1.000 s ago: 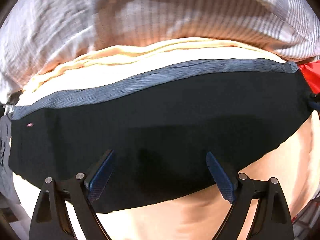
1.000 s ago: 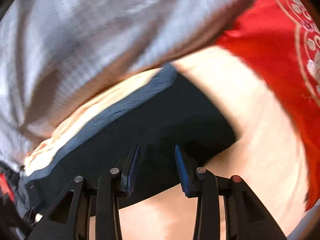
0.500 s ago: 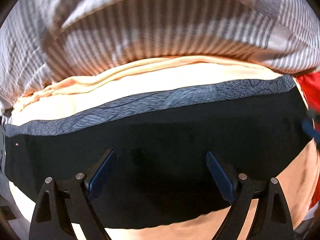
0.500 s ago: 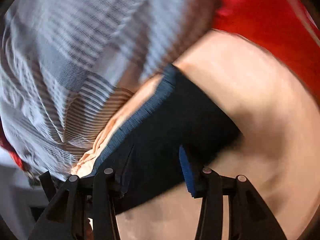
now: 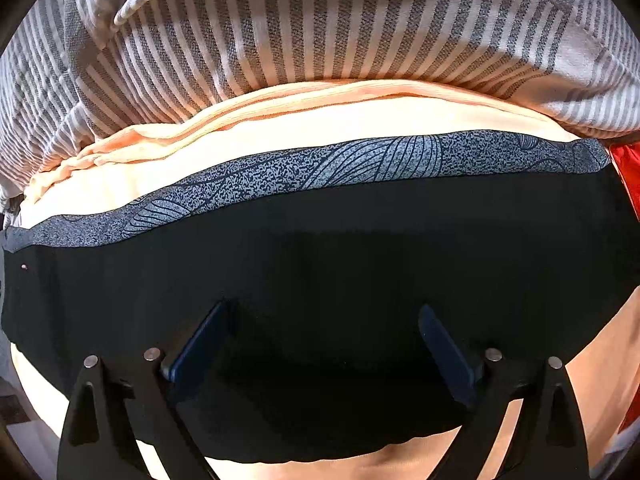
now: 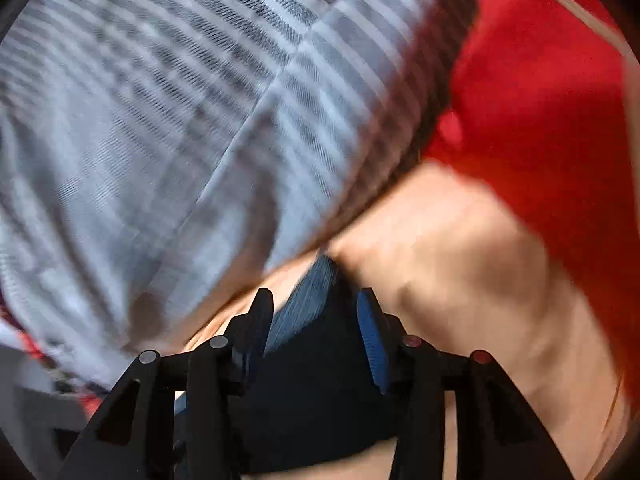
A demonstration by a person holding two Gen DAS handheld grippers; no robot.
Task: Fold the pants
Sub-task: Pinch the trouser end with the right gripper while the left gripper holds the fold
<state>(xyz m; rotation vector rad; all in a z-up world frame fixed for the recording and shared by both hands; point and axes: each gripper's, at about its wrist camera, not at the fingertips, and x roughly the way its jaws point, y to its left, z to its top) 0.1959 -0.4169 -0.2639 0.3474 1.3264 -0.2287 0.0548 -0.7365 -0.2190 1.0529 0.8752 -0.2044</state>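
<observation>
Where the black pants (image 5: 340, 280) lie spread flat across the peach-coloured bed sheet (image 5: 280, 148), they fill the middle of the left wrist view, their grey-blue patterned waistband (image 5: 320, 164) running along the far edge from left to right. The near edge of the pants curves just ahead of the left gripper (image 5: 322, 340), whose jaws stand wide apart over the dark fabric; whether its blue pads (image 5: 198, 344) touch the cloth cannot be told. In the right wrist view, which is blurred, the right gripper (image 6: 316, 332) sits at the corner of the pants (image 6: 316, 392) where the waistband (image 6: 304, 308) ends, with its jaws apart by a moderate gap and the fabric lying between and below the pads (image 6: 372, 340); no clamping shows. The sheet (image 6: 460, 280) extends bare to the right of that corner. Beyond the waistband, at the far edge of the sheet, a grey-and-white striped blanket (image 5: 300, 28) is bunched up, and it also fills the upper left of the right wrist view (image 6: 180, 120). A red cloth (image 6: 540, 100) lies to the right, touching the sheet's far right edge, and a sliver of it shows beside the waistband's right end (image 5: 624, 164).
</observation>
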